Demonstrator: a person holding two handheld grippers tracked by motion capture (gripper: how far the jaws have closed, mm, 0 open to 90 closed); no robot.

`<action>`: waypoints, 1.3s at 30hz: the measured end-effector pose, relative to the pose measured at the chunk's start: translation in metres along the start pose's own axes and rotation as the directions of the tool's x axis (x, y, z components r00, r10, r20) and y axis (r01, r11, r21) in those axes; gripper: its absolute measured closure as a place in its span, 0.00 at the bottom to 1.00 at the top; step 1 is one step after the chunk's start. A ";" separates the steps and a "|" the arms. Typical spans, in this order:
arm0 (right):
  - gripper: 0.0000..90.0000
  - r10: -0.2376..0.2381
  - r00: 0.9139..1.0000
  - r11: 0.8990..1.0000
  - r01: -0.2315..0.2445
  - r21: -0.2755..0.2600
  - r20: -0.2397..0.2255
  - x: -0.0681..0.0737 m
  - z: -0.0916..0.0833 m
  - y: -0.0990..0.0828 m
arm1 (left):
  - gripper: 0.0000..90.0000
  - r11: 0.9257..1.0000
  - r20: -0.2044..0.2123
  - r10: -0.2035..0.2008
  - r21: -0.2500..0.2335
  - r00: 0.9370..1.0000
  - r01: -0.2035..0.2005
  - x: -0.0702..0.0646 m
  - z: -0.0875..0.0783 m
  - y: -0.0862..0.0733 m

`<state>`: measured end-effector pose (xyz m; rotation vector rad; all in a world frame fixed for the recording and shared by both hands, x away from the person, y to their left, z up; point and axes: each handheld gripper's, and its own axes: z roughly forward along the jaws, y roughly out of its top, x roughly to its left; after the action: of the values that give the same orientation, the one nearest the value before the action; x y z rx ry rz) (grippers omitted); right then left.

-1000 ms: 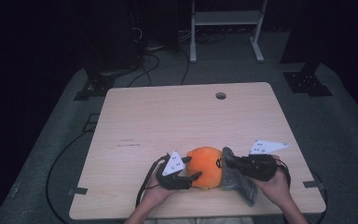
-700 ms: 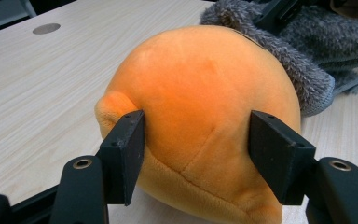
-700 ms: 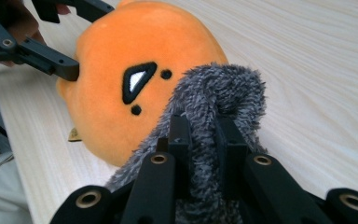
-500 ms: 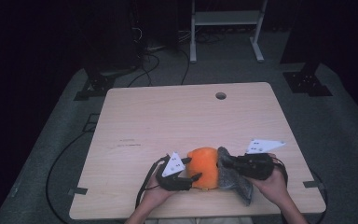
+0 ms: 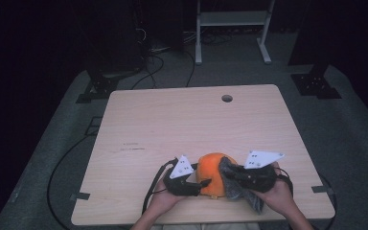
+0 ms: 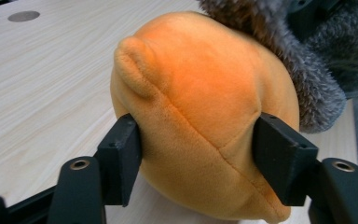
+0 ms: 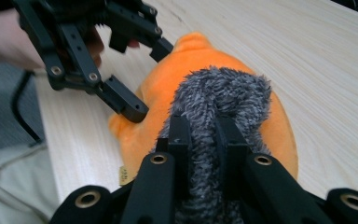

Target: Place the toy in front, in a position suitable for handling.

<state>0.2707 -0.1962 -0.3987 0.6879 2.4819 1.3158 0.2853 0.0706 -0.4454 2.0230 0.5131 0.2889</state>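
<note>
A: Let us take the orange plush toy as our landmark and work from left to right. We see it on the wooden table, close to the near edge and well away from the round hole at the far side.

B: Agreed. Just left of the plush, in the high view, we find the left gripper, held in the person's left hand, with its grey three-cornered plate on top and a black cable curving off behind it.

A: And its claw? In the left gripper view we see the left gripper with one black pad set against each flank of the plush toy, the fabric bulging between them. So we call it narrowed and clamped on the toy. The jaws have just been closing on it after a slight easing.

B: Yes, and the right gripper view shows the same jaws from the other side, their tips touching the toy's far end.

A: Moving on to the right of the plush, we see a grey fuzzy cloth draped over its right flank and hanging down towards the table edge.

B: The right gripper has its jaws drawn close together, pinching a fold of that grey fuzzy cloth, which lies on top of the plush toy.

A: In the high view the right gripper sits just right of the plush, in the right hand, under its own plate.
</note>
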 end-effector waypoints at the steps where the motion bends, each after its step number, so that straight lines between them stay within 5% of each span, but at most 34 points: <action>1: 0.87 -0.003 1.000 1.000 0.003 0.005 0.002 0.000 0.003 -0.001 | 0.42 1.000 0.006 -0.010 -0.005 1.000 0.010 0.001 -0.001 -0.001; 7: 0.88 0.046 0.997 0.997 -0.049 0.063 0.059 -0.016 -0.009 -0.018 | 0.42 1.000 0.013 -0.009 -0.020 1.000 0.009 0.000 0.000 0.001; 9: 0.88 0.054 0.998 0.998 -0.055 0.014 0.025 -0.012 -0.016 -0.014 | 0.42 1.000 0.005 0.016 -0.023 1.000 -0.016 -0.003 0.001 0.003; 11: 0.88 0.030 0.999 0.999 -0.031 -0.036 -0.038 -0.002 -0.017 -0.003 | 0.43 0.999 -0.002 0.042 -0.024 0.999 -0.042 -0.006 0.001 0.004; 14: 0.87 -0.043 0.999 0.999 0.043 -0.002 -0.030 0.010 -0.004 0.007 | 0.43 0.997 -0.008 0.079 -0.017 0.997 -0.079 -0.012 0.000 0.006; 19: 0.88 -0.007 1.000 1.000 0.008 0.028 -0.026 0.001 0.003 -0.003 | 0.26 0.999 0.041 -0.005 -0.031 0.999 0.006 -0.007 0.004 0.005; 26: 0.88 -0.111 0.994 0.993 0.111 0.033 -0.016 0.028 0.005 0.013 | 0.44 0.994 -0.021 0.105 -0.011 0.994 -0.105 -0.018 0.004 0.007; 33: 0.88 -0.071 0.996 0.994 0.066 0.084 0.056 0.005 -0.007 0.000 | 0.40 0.998 0.036 0.044 -0.039 0.998 -0.043 -0.012 0.004 0.005; 36: 0.88 -0.063 0.997 0.997 0.061 0.055 0.041 0.009 -0.011 0.004 | 0.42 0.995 0.022 0.091 -0.035 0.996 -0.090 -0.015 0.004 0.005; 39: 0.88 -0.072 0.997 0.997 0.072 0.014 -0.029 0.018 -0.004 0.015 | 0.43 0.987 -0.002 0.161 -0.020 0.987 -0.161 -0.024 0.004 0.007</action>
<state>0.2581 -0.1831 -0.3840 0.5809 2.5171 1.2911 0.2674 0.0529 -0.4411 2.0480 0.3461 0.3905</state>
